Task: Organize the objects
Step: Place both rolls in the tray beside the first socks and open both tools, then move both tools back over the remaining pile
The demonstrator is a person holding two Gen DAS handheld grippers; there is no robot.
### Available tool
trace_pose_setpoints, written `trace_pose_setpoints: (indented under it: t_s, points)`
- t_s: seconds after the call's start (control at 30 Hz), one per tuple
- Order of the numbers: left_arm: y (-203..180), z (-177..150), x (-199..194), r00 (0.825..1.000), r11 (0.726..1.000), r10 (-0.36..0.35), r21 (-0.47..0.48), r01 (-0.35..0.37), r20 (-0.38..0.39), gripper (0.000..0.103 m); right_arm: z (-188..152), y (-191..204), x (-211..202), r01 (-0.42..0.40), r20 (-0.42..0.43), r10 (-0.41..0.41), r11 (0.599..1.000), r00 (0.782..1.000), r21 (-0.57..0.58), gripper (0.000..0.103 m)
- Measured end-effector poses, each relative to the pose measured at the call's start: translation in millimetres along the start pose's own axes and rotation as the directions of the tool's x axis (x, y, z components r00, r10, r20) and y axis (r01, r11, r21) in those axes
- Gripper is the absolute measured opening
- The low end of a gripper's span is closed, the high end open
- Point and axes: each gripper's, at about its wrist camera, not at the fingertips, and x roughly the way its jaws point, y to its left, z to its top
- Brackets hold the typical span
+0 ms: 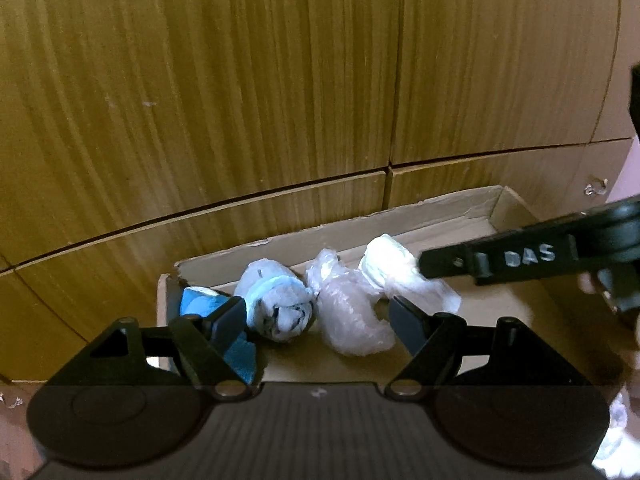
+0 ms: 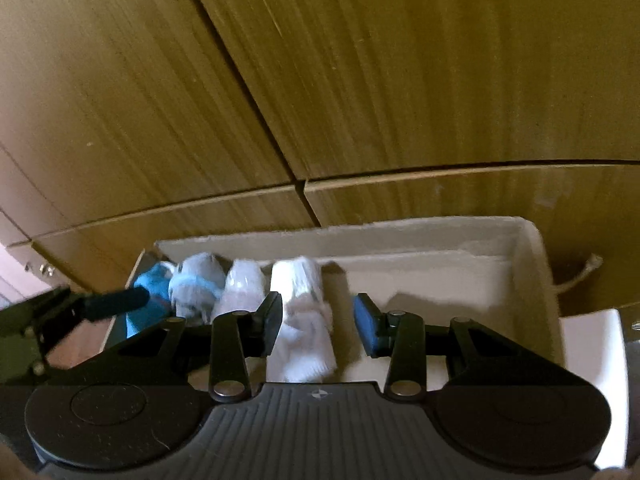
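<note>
A shallow cardboard box (image 1: 440,216) (image 2: 536,280) stands against wooden cupboard doors. In its left part lie a bright blue rolled sock (image 1: 196,304) (image 2: 150,284), a grey-blue rolled sock (image 1: 276,300) (image 2: 196,280), a pale bundle in clear plastic (image 1: 352,312) (image 2: 244,284) and a white rolled sock (image 1: 384,260) (image 2: 304,320). My left gripper (image 1: 318,318) is open above the grey-blue sock and the plastic bundle. My right gripper (image 2: 318,322) is open with the white sock between its fingers; it also shows in the left wrist view (image 1: 424,264) touching the white sock.
Wooden cupboard doors (image 1: 280,80) (image 2: 360,80) rise right behind the box. The right half of the box floor (image 2: 440,280) holds nothing. A white rope end (image 2: 584,272) lies right of the box. A white slab (image 2: 592,360) sits at the right edge.
</note>
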Motion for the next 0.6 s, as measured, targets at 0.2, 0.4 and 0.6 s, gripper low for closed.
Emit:
trace_pose_setpoints:
  t_s: [0.2, 0.4, 0.6]
  points:
    - [1, -8, -28, 1.000, 0.999, 0.015, -0.028, -0.015, 0.004, 0.089, -11, 7, -41, -0.021, 0.034, 0.021, 1.000, 0.999, -0.009, 0.061]
    - [1, -13, -63, 1.000, 0.997, 0.023, -0.078, -0.022, 0.010, 0.099, -17, 24, -85, -0.005, 0.072, 0.011, 0.997, 0.997, -0.076, 0.074]
    - [-4, -26, -92, 0.998, 0.995, 0.048, -0.091, -0.045, 0.032, 0.102, -33, 44, -129, 0.017, 0.109, -0.001, 0.989, 0.994, -0.147, 0.084]
